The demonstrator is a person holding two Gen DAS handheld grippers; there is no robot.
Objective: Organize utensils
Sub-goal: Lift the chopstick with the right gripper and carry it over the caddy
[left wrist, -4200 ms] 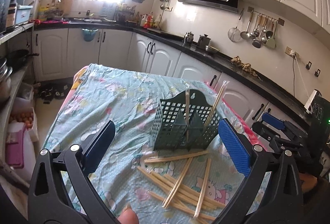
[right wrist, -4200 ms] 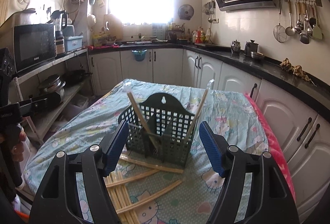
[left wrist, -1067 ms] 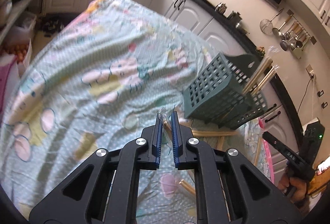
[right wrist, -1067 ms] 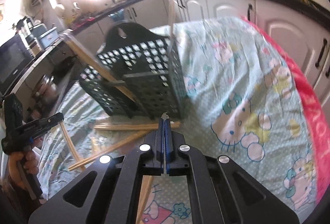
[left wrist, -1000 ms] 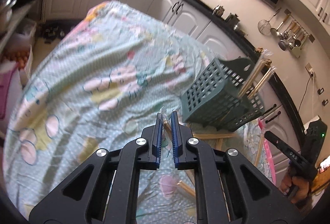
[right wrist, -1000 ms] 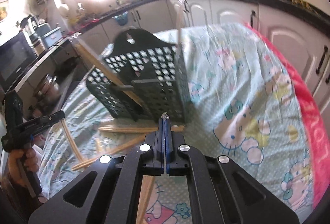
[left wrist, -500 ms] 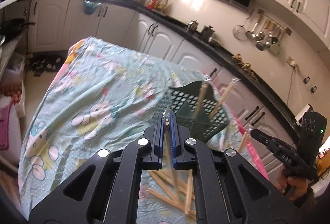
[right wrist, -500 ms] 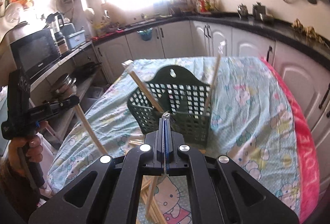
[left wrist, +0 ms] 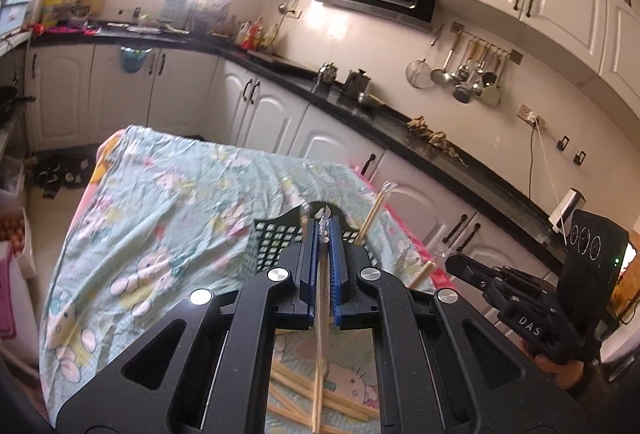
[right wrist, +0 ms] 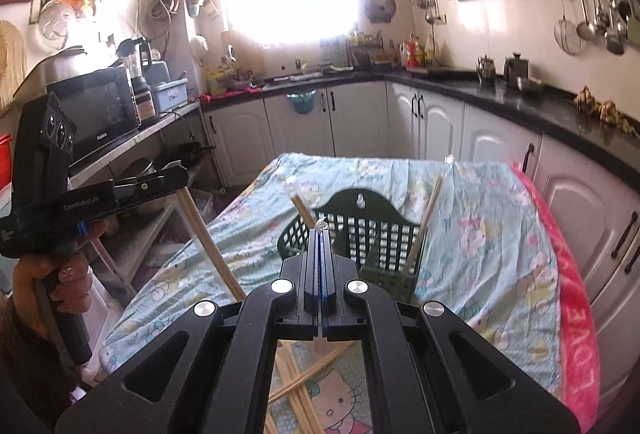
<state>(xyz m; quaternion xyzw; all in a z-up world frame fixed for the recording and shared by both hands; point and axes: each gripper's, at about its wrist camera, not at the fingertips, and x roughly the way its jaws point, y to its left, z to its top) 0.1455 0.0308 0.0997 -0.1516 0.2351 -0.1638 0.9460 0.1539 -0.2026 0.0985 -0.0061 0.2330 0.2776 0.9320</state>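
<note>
Presently, item by item. Left gripper (left wrist: 322,234): jaws pressed together on one wrapped chopstick (left wrist: 319,334), which hung down between the arms, its wrapper tip showing above the pads. Right gripper (right wrist: 321,234): jaws pressed together with only a scrap of clear wrapper showing at the tips; the right-hand chopstick (left wrist: 423,273) appeared in the left view, slanting down from the gripper's nose.

Green slotted caddy (right wrist: 368,230): upright near the middle of the cloth-covered table (right wrist: 480,234), already holding two wrapped chopsticks, one leaning left (right wrist: 302,212), one leaning right (right wrist: 428,218).

Loose chopsticks (right wrist: 304,378): a crossed heap at the table's near edge, in front of the caddy.

Step in hand, as judged: carrying two picked sticks toward the caddy, both grippers raised above the table.

Next move, as judged: bring each stick's lower end over an open compartment, tilt it near upright, lower it in, then part the jaws; the heap remained to be cleared after.
</note>
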